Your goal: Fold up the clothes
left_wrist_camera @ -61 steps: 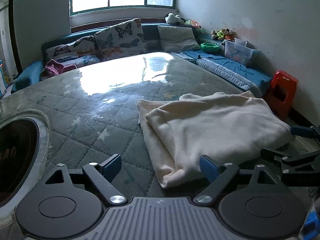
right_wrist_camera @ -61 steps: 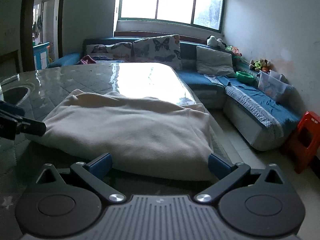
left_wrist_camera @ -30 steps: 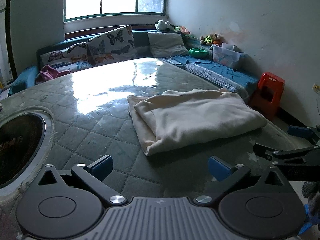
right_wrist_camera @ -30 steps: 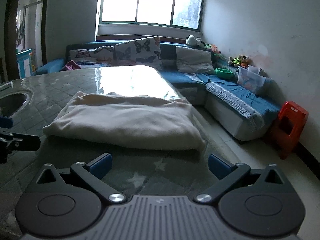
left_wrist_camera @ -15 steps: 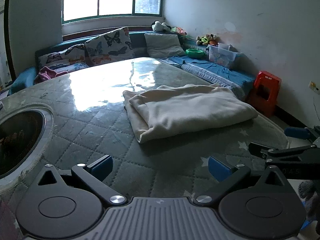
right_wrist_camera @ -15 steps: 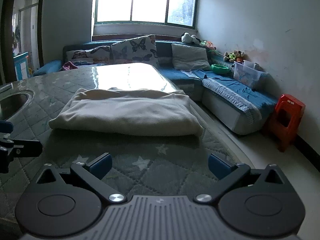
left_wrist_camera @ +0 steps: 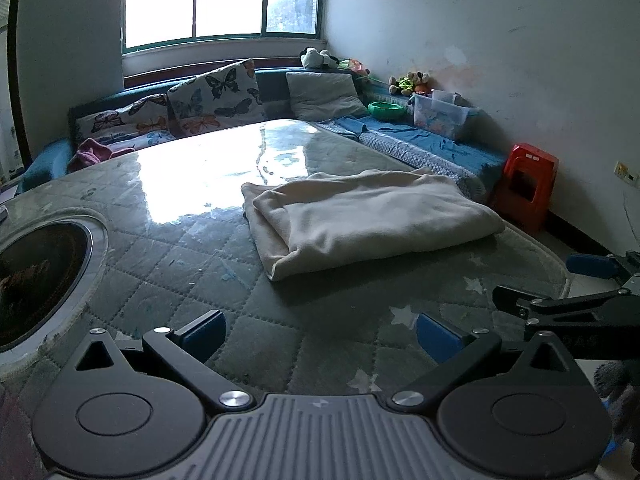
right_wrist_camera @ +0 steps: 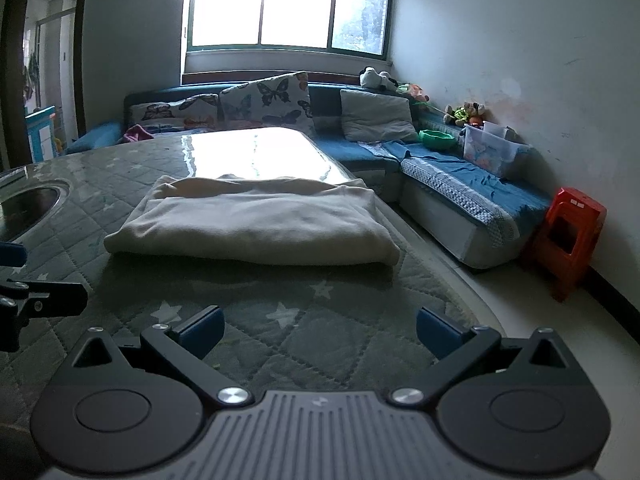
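Both tongs are spread wide with nothing between the pads. The left gripper (left_wrist_camera: 320, 330) hangs over the near part of the quilted table cover (left_wrist_camera: 168, 272), blue pads well apart, not touching anything. Same deal with the right gripper (right_wrist_camera: 320, 330): wide apart, empty, over the near right corner of the table where the little star print is. From the left wrist view you can see the right one poking in at the far right edge, and from the right wrist view the left one shows up at the left edge, so they sit side by side at the near end.

Further out, the cream garment (right_wrist_camera: 256, 228) lies flat on the table in a neat folded rectangle, a few layers stacked, closer to the right edge of the table than the left. It's clear of both grippers, with a strip of bare cover in between.

On the left of the table there's a round dark opening with a metal rim (left_wrist_camera: 40, 276). The far half of the table is shiny with window glare.

Behind that, a blue corner sofa (right_wrist_camera: 460, 184) with butterfly cushions (right_wrist_camera: 266, 100), a grey pillow (right_wrist_camera: 376, 120), a green bowl (right_wrist_camera: 438, 138), a clear storage box (right_wrist_camera: 494, 154) and some plush toys. A red plastic stool (right_wrist_camera: 568, 236) stands on the floor by the right wall.
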The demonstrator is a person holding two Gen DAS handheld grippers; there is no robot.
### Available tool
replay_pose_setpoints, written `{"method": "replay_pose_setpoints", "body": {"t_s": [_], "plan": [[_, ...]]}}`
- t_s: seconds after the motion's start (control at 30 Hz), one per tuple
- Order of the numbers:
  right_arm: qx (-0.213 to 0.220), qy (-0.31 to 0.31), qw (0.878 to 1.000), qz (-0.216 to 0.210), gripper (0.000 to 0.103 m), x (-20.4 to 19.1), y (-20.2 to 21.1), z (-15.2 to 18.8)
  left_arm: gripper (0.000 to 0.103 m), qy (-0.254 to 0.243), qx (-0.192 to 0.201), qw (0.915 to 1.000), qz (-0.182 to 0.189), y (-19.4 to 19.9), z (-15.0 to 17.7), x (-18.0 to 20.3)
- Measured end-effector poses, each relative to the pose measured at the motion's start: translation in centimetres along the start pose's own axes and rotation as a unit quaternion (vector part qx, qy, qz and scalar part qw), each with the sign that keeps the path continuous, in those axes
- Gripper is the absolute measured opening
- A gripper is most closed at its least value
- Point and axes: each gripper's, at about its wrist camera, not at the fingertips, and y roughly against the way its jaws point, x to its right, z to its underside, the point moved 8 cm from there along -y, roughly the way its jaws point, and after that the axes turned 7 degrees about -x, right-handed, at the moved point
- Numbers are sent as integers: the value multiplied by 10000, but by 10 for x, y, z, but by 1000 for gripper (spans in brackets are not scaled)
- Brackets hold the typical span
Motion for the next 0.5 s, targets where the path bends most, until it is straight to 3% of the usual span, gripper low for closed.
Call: {"method": "replay_pose_setpoints", "body": {"t_s": [0.5], "plan": [[25, -52, 10000, -25, 103, 0, 2, 0, 103, -52, -13, 10000, 20, 1, 4, 5]]}}
